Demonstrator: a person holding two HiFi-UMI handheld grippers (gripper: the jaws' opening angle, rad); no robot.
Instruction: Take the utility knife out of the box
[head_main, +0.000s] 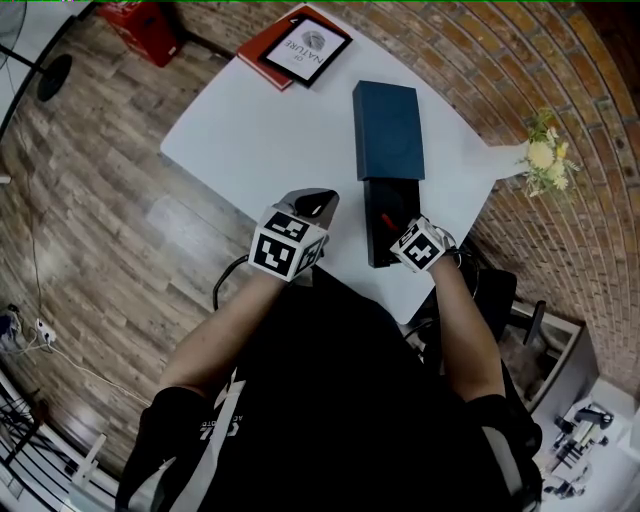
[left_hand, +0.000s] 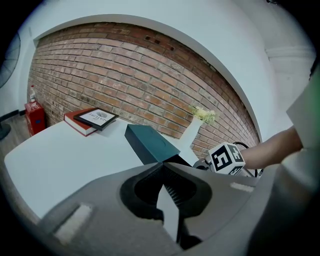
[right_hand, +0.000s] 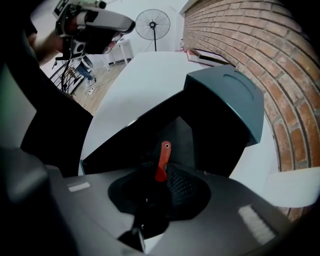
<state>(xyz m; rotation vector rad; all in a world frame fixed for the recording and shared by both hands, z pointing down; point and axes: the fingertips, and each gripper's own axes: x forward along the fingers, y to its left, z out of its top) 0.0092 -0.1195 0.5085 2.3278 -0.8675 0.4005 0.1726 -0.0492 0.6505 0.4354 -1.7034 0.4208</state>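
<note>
Peering down the right claw (right_hand: 160, 174) shows the utility knife (right_hand: 164, 151) clamped, left claw (left_hand: 163, 165) together.

Open box (head_main: 388, 130), right tool (head_main: 397, 231) at utility knife (head_main: 384, 220), left tool (head_main: 319, 203) alongside

Utility knife (right_hand: 163, 152): only red end with hole shows; rest buried between jaws of right hand-held gripper (right_hand: 161, 172). Head view: knife is thin red sliver in tray (head_main: 378, 245) of box (head_main: 388, 130), its near part under marker cube (head_main: 420, 245); gripper's fingertips hidden there too. Tray interior too dark to read. Left gripper view: near end of box behind left hand-held gripper (left_hand: 163, 170). Book (head_main: 305, 45) beyond box: small print unreadable.
</note>
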